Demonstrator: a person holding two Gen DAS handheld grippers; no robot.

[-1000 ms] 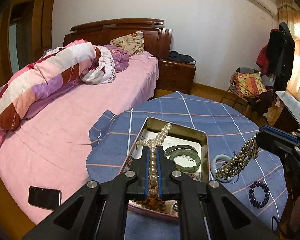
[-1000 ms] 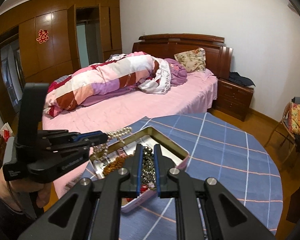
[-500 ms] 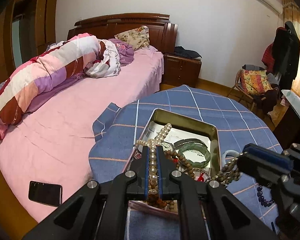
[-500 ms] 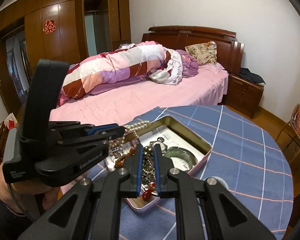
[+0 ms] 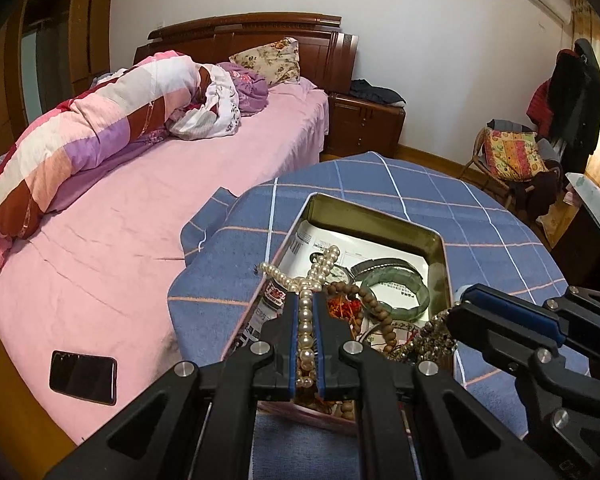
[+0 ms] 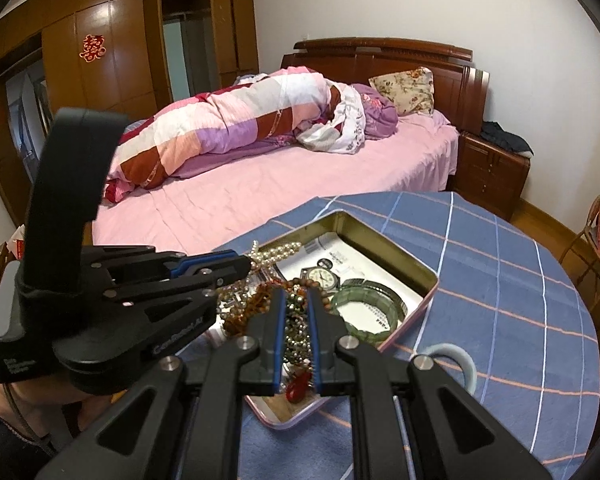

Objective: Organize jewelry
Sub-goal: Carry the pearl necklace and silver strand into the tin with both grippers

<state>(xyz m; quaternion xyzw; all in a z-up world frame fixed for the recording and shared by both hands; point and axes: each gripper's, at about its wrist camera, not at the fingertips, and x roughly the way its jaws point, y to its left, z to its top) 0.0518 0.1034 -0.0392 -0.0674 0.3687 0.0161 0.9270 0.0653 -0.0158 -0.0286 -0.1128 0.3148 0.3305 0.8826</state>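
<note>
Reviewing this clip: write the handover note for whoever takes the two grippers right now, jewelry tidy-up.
Left gripper: shut on the pearl necklace, over the tin.
Right gripper: shut on a dark bead strand, also over the tin.
Already in the tin: green bangle, watch, brown bead string.
Left: release both strands into the tin; the pale bangle lies outside it on the blue cloth.

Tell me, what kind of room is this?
A home bedroom, most likely: a bed with pink sheet, a rolled quilt and a pillow, plus a wooden wardrobe along the wall.
</note>
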